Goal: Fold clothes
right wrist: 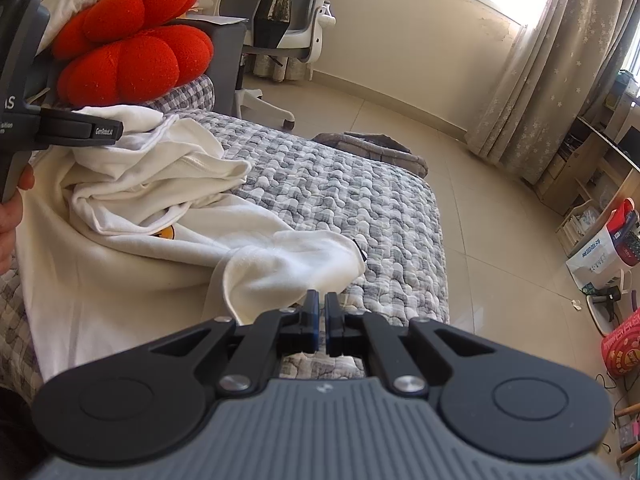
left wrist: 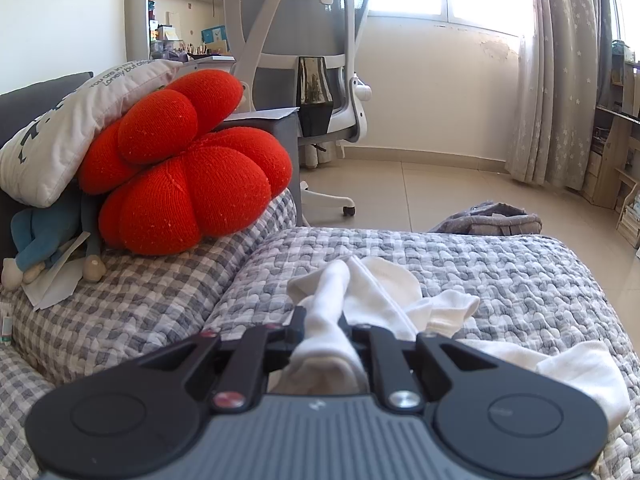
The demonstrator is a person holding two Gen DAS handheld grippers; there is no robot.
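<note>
Left tongs (left wrist: 322,336) nearest the lens in the left wrist view, closed around a bunched fold of the white sweatshirt (left wrist: 372,292), the cloth rising as a ridge straight ahead of the tips. In the right wrist view those same tongs (right wrist: 102,131) enter from the left edge, a hand (right wrist: 12,216) on the grip below them, a raised part of the garment pinched at their tip. Right tongs (right wrist: 322,312) nearly closed, only a thin gap between the pads, nothing held; a corner of the white sweatshirt (right wrist: 160,208) lies just ahead and left of them. Garment crumpled and spread across the grey checked bed cover (right wrist: 352,200), an orange print peeking out at a fold. Beyond the left tongs and to their left: red pumpkin-shaped cushion (left wrist: 180,168), white printed pillow (left wrist: 76,120) leaning on it, blue plush toy (left wrist: 44,236) beneath. Farther ahead, white mesh office chair (left wrist: 304,52). Grey garment (left wrist: 488,220) heaped beyond the bed's far edge.
</note>
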